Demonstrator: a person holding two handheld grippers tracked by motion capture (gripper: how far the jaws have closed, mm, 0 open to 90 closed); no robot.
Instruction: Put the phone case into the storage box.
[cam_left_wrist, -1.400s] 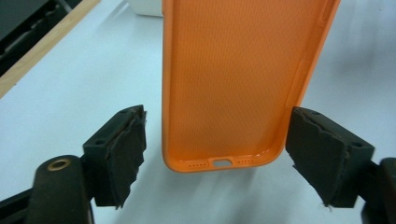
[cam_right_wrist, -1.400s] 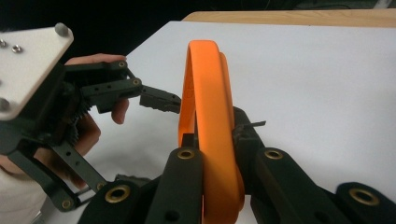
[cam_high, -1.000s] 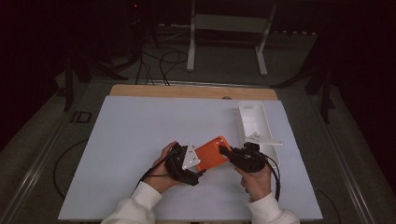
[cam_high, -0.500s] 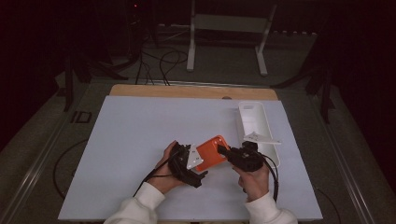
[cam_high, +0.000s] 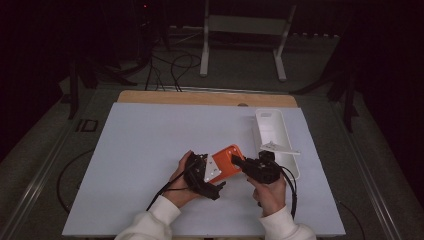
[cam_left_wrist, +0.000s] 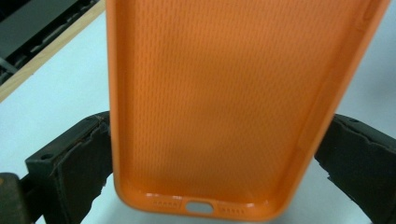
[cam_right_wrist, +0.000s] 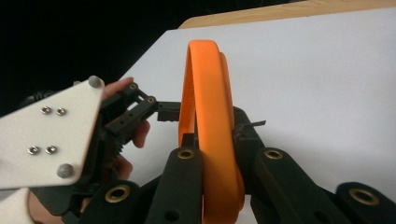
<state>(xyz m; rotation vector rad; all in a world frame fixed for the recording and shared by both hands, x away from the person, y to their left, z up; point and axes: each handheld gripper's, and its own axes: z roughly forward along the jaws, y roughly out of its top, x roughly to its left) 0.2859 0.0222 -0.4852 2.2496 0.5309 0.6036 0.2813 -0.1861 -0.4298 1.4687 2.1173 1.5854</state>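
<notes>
While the right gripper (cam_right_wrist: 212, 154) alone pinches the orange phone case (cam_high: 227, 162) above the table (cam_high: 125, 150), left gripper (cam_high: 212, 182) jaws just opened wide w/ case between, untouched; 1 weak edge grip, so it could twist & drop.

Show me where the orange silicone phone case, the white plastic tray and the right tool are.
Orange silicone phone case (cam_left_wrist: 219, 102): left gripper view, on its textured inner face.
White plastic tray (cam_high: 272, 125): high view, on its far inner floor.
Right tool (cam_right_wrist: 212, 154): right gripper view, between its tips, clamped on the case's edge.

Orange phone case (cam_high: 227, 161), empty, apparently tilted above the table.
</notes>
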